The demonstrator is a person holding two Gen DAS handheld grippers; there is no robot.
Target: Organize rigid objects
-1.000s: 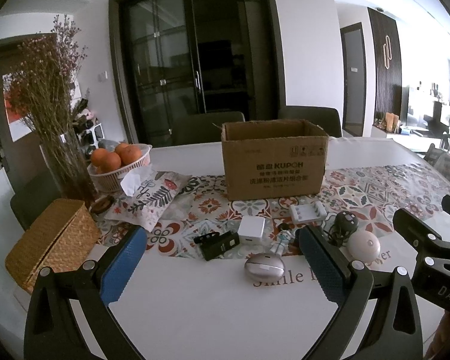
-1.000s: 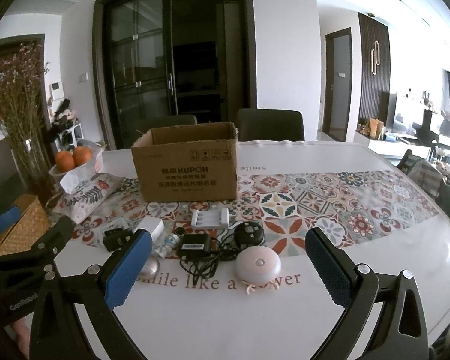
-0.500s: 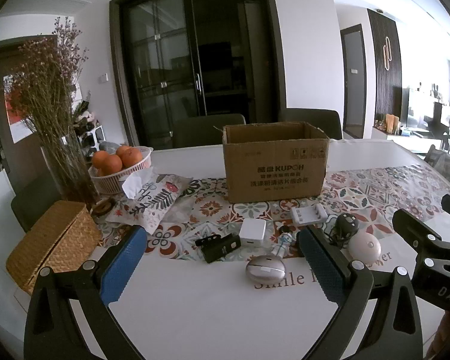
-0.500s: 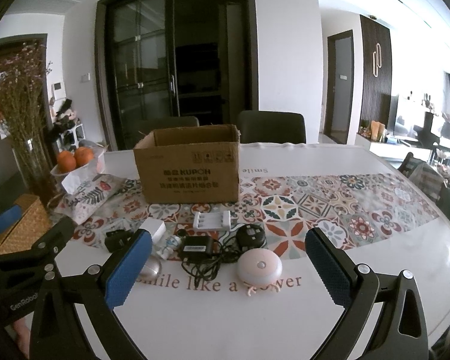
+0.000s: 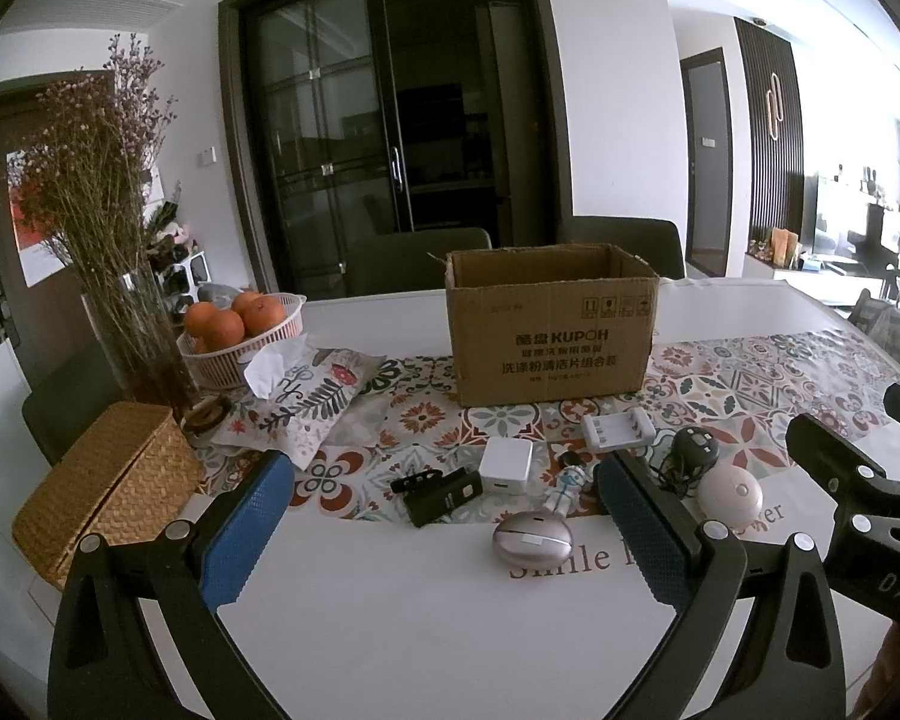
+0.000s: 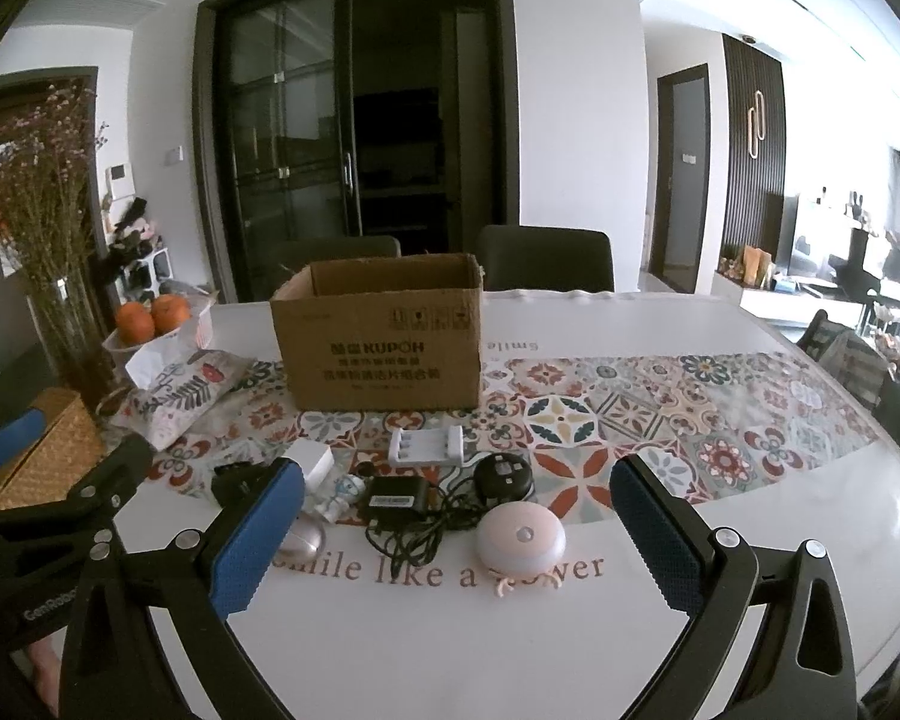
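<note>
An open cardboard box (image 5: 551,330) (image 6: 383,339) stands on the patterned runner. In front of it lie small devices: a white battery charger (image 5: 618,431) (image 6: 426,445), a white cube adapter (image 5: 506,467), a black clip device (image 5: 441,489), a silver oval case (image 5: 532,538), a small astronaut figure (image 6: 343,495), a black adapter with cable (image 6: 397,501), a round black device (image 6: 503,475) and a round pink-white light (image 6: 521,541) (image 5: 729,491). My left gripper (image 5: 444,516) and right gripper (image 6: 456,525) are both open and empty, above the table's near edge.
A wicker box (image 5: 105,483), a vase of dried flowers (image 5: 129,324), a basket of oranges (image 5: 240,330) and a fabric tissue pouch (image 5: 300,396) stand at the left. Dark chairs (image 6: 546,258) are behind the table (image 5: 426,618). The right gripper's body (image 5: 858,516) shows in the left view.
Both grippers have edged slightly back or upward; the objects sit a little lower and farther in view. Nothing on the table moved.
</note>
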